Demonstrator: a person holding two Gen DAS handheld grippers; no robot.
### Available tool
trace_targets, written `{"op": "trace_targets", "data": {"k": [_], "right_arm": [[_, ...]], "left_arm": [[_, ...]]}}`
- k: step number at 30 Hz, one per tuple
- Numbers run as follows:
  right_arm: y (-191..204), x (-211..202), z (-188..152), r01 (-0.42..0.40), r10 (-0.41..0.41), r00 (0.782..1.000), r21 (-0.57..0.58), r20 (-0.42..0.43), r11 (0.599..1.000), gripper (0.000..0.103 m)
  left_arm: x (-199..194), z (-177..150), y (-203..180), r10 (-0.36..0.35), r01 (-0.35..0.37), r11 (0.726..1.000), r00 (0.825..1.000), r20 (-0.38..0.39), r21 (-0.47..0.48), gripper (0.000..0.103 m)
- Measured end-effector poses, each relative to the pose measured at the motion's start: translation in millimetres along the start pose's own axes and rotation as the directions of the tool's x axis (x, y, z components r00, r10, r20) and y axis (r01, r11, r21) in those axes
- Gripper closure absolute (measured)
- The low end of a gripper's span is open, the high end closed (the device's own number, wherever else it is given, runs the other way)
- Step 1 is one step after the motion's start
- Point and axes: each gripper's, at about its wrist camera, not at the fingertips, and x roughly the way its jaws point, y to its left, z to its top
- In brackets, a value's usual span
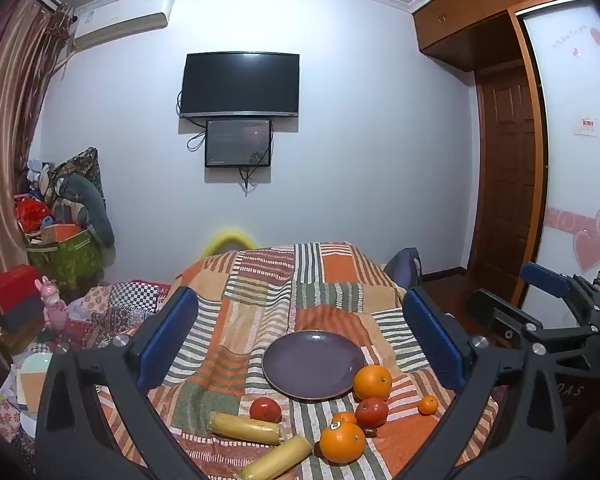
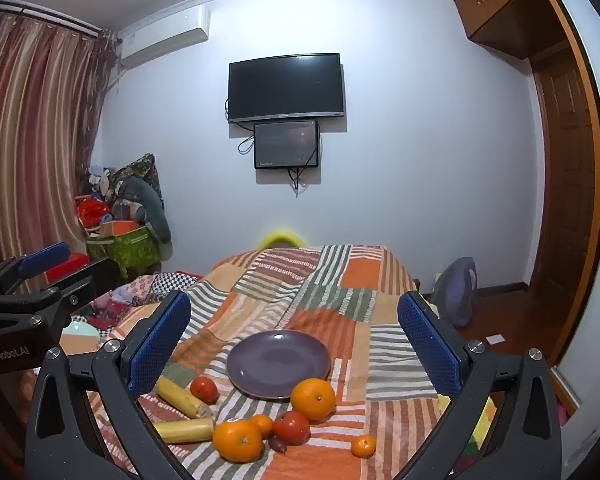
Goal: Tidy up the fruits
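Note:
A purple plate [image 1: 300, 360] [image 2: 260, 356] lies bare on a striped patchwork cloth [image 1: 268, 280] [image 2: 340, 276]. In front of it lie two big oranges [image 1: 372, 382] [image 1: 342, 441], two red tomatoes [image 1: 265, 409] [image 1: 372, 411], small tangerines [image 1: 427, 405] [image 2: 363, 445] and two yellow corn pieces [image 1: 244, 427] [image 2: 178, 396]. My left gripper [image 1: 300, 340] stands open above the cloth, nothing between its blue pads. My right gripper [image 2: 294, 344] is likewise open and holds nothing. Each appears at the side of the other's view.
A pile of bags and boxes [image 1: 60, 232] sits at the far left by the curtain. A flowered quilt [image 1: 112, 308] with a pink toy [image 1: 54, 308] lies left of the cloth. A television [image 1: 239, 85] hangs on the wall; a wooden door [image 1: 508, 184] stands right.

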Motion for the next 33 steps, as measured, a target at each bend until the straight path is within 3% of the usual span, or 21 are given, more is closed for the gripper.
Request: {"op": "trace_targets", "data": {"k": [11,14,33], "right_arm": [[0.7,-4.1,9.8,0.012,-0.012,1.000,-0.003,0.012,1.000,0.000],[-1.5,-3.7,5.0,0.015,-0.015,0.999,0.008,0.028,1.000,0.000],[-1.9,-6.8,2.4,0.015,-0.016,0.999,0.019,0.043,1.000,0.000]], "left_arm": [[6.1,16.0,0.0,-0.023,0.022,1.000,0.999,-0.033,-0.019,0.000],[6.6,3.8,-1.6,-0.018,0.018,1.000,1.000,-0.020,-0.013,0.000],[3.1,3.5,-4.0,-0.016,0.016,1.000,1.000,-0.008,-0.015,0.000]]}}
